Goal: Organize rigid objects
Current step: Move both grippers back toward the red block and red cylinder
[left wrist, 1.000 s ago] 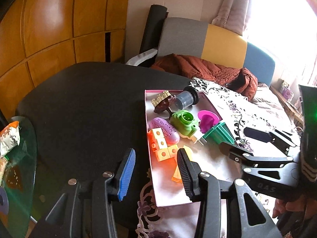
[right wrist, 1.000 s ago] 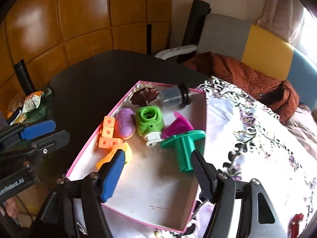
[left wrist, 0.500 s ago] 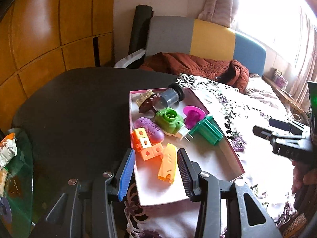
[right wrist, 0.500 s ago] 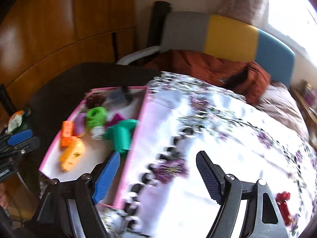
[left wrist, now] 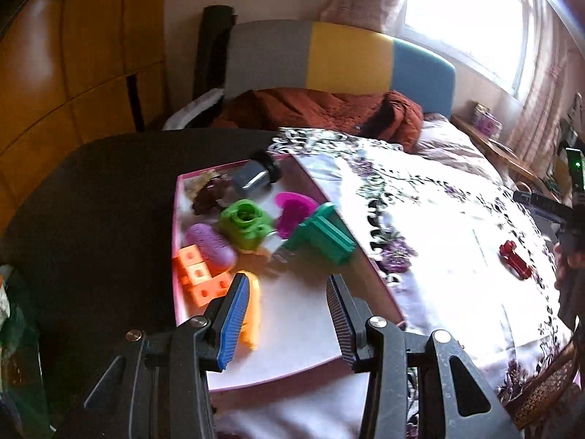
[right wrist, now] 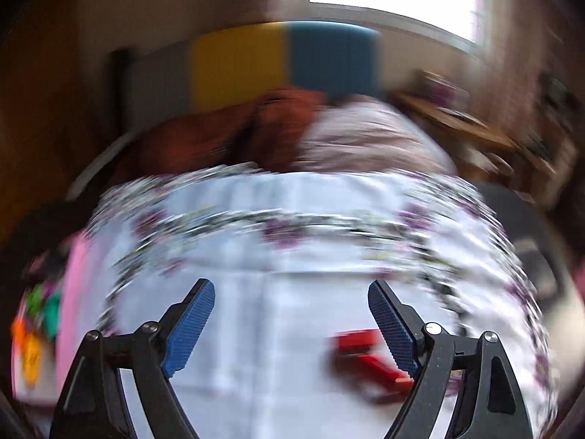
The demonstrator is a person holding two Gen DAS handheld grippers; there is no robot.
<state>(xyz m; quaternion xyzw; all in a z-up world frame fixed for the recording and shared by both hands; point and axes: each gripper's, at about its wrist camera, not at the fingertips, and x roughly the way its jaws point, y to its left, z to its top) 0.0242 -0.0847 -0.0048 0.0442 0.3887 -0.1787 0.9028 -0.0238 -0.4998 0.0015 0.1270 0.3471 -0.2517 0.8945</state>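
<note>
My right gripper (right wrist: 290, 323), jaws just opening and empty, nears the red piece (right wrist: 369, 360) near the cloth's (right wrist: 292, 256) front-right edge. Next: straddle and pinch it. Left gripper (left wrist: 289, 323), parted, empty, hovers over the tray (left wrist: 303, 329).

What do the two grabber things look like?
Each hand-held gripper has black metal arms with silver bolts. The left hand-held gripper has one blue ridged pad and one dark ridged pad. The right hand-held gripper has two blue ridged pads.
</note>
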